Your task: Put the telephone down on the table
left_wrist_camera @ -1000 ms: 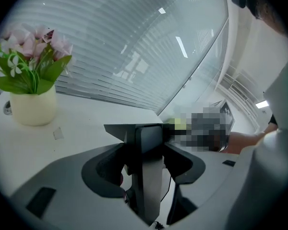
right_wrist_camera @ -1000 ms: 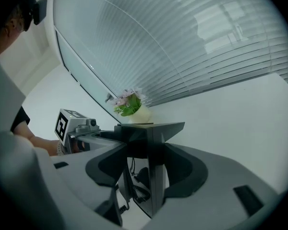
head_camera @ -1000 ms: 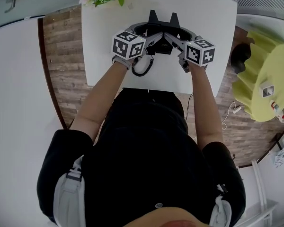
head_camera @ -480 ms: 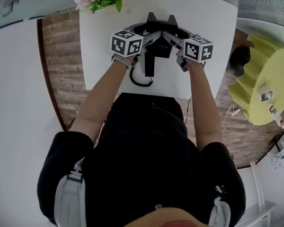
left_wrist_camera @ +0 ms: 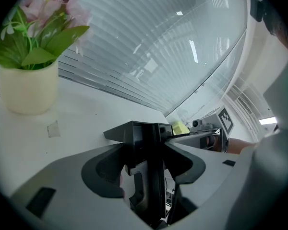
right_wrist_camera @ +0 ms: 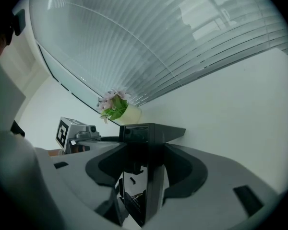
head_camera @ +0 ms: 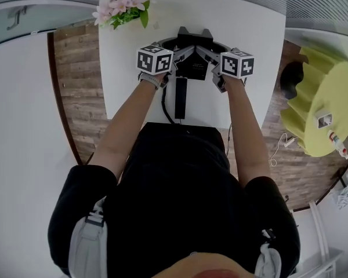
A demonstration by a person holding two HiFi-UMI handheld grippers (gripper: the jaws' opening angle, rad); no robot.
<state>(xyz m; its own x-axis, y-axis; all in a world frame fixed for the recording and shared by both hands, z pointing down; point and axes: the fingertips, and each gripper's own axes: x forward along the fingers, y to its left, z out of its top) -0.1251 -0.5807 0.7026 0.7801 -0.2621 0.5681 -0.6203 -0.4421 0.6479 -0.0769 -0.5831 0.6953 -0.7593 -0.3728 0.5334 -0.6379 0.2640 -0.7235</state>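
Black telephone (head_camera: 192,68) is pinched at its sides by both the left gripper (head_camera: 182,52) and the right gripper (head_camera: 204,51) over the white table (head_camera: 255,33), beside a flower pot (head_camera: 124,4).

Left tool (head_camera: 184,52) and right tool (head_camera: 202,50) clasp the black telephone (head_camera: 192,68) (handset (head_camera: 180,97) dangling) over the white table (head_camera: 252,30).

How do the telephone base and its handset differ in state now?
The telephone base is clamped by the left gripper and right gripper; the handset is in neither. The base is broad; the handset is a narrow bar pointing away from both grippers. Both are black.
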